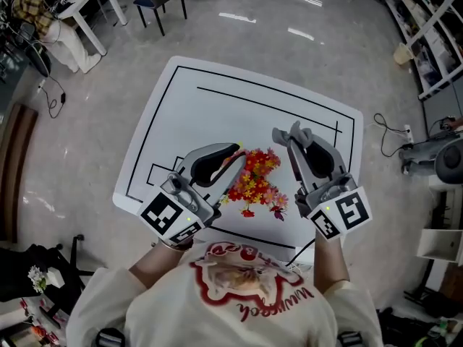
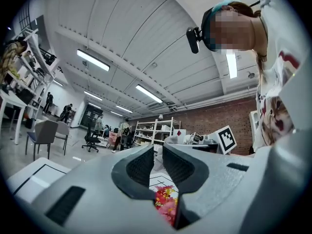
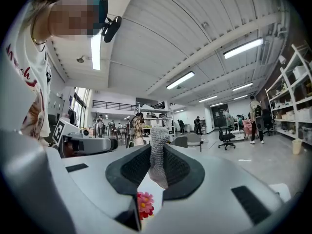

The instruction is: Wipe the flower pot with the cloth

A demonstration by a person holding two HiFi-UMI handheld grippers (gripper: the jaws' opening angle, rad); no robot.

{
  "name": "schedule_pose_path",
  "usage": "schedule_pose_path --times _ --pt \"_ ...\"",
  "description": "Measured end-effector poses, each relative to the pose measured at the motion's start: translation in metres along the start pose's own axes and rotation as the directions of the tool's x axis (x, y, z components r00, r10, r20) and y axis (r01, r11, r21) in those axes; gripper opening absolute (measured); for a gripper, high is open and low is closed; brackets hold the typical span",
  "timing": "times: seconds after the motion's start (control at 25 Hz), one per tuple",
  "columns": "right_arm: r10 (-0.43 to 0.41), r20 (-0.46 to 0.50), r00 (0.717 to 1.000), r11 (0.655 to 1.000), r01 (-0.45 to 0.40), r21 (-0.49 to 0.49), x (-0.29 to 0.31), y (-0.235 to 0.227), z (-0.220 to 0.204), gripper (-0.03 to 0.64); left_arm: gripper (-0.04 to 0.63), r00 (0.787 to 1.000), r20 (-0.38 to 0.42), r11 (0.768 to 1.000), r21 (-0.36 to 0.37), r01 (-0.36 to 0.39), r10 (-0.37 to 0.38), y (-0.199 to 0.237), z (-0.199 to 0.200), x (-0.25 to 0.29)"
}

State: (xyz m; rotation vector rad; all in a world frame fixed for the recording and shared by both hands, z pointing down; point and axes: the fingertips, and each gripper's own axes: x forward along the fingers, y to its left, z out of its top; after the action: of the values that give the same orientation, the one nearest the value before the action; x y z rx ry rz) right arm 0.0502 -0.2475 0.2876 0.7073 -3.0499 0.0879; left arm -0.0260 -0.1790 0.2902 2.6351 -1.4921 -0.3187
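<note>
As the head view looked down, landmark: flower pot [image 1: 257, 183], only its red and yellow blooms showing, on the white table [image 1: 217, 100].
Left gripper [image 1: 239, 152]: just left of the pot; fingers together, nothing between them.
Right gripper [image 1: 293, 134]: just right of the pot; fingers clamped on the grey cloth [image 3: 158, 155].

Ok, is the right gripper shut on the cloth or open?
Shut on it: the right gripper pinches the grey cloth, which sticks up between its jaws.

Closed left claw [image 1: 236, 157]; right claw [image 1: 292, 137] tight on cloth [image 3: 158, 152]
</note>
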Motion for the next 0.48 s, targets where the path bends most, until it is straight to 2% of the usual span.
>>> schedule_pose_path --times 0.2,0.48 --pt "0.029 -0.033 0.999 0.999 -0.03 -0.021 0.01 -0.013 -0.025 0.063 0.061 0.999 -0.018 0.999 0.01 -0.032 0.033 0.007 -0.007 -0.003" --pt "0.14 -0.078 0.987 0.989 -0.135 0.065 0.026 -0.02 -0.06 0.063 0.061 0.997 -0.023 0.998 -0.003 -0.068 0.067 0.014 -0.014 -0.008"
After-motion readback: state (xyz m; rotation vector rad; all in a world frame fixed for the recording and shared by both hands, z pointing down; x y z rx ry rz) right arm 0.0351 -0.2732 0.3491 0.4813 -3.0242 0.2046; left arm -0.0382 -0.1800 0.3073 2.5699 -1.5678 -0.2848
